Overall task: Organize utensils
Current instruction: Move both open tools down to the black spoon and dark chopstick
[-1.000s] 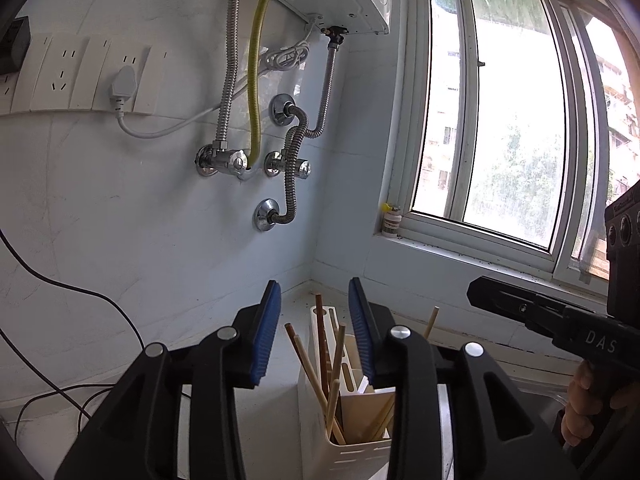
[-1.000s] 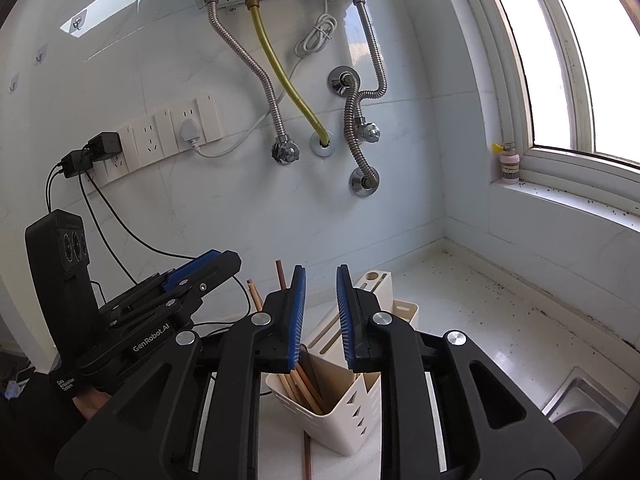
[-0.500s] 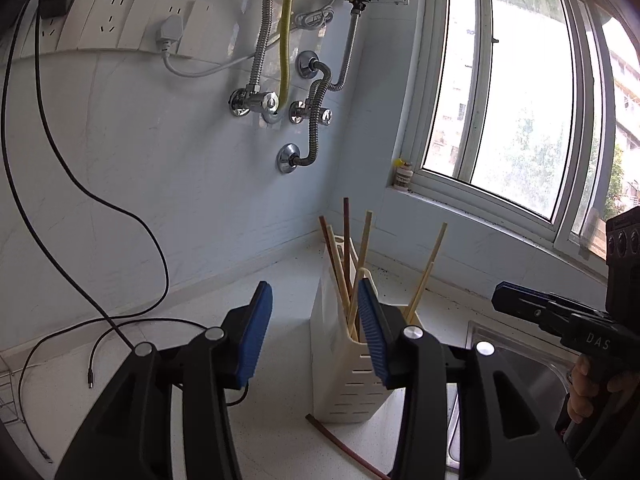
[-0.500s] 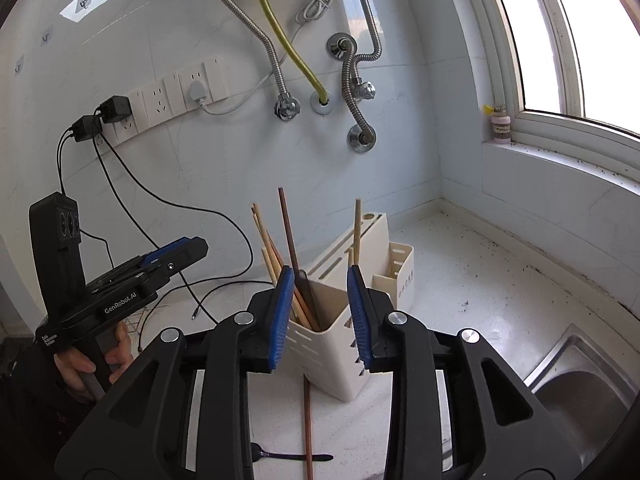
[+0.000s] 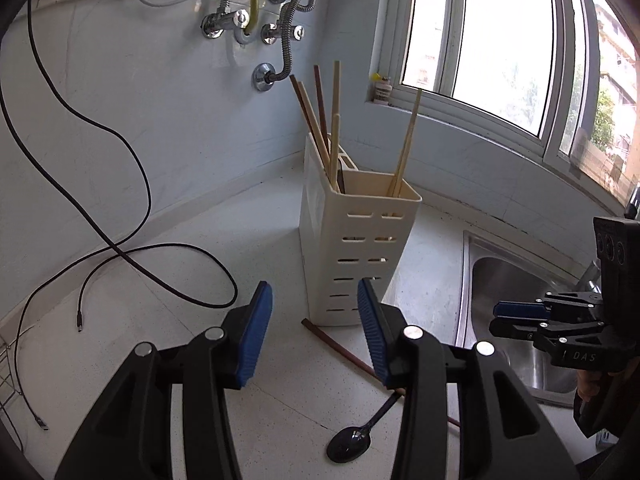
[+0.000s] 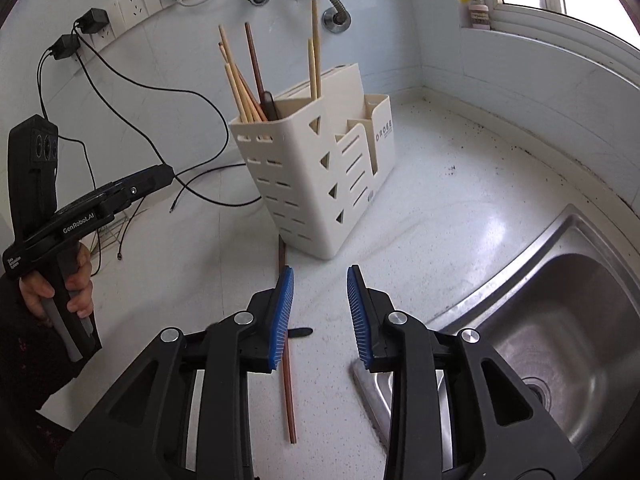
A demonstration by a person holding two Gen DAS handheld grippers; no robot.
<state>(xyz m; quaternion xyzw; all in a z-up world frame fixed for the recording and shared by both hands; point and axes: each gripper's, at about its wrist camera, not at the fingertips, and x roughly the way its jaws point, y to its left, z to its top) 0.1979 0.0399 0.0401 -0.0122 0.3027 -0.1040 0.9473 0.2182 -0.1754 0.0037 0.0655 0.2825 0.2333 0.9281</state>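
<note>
The left gripper (image 5: 315, 322) hangs over the counter (image 5: 168, 352) with its blue pads spread wide and nothing between them. The right gripper (image 6: 320, 312) is likewise parted and empty.

The cream holder (image 5: 356, 248) stands upright on the counter near the corner, several chopsticks (image 5: 320, 120) leaning in its tallest compartment. One dark chopstick (image 5: 340, 350) lies flat on the counter, its far end at the holder's base.

Only the left view shows the whole black spoon (image 5: 352, 440), bowl toward the camera, handle running under that gripper's right finger and crossing the loose chopstick. The right view shows just a dark tip (image 6: 301, 331) of it beside the chopstick (image 6: 287, 380), but reveals the holder's (image 6: 320, 176) side: triangular cut-outs and two lower compartments behind the tall one, where nothing can be seen standing.

The sink (image 6: 560, 320) fills the right view's lower right; the left view catches only its edge (image 5: 500, 280). A black cable (image 5: 120, 248) loops over the counter left of the holder.
</note>
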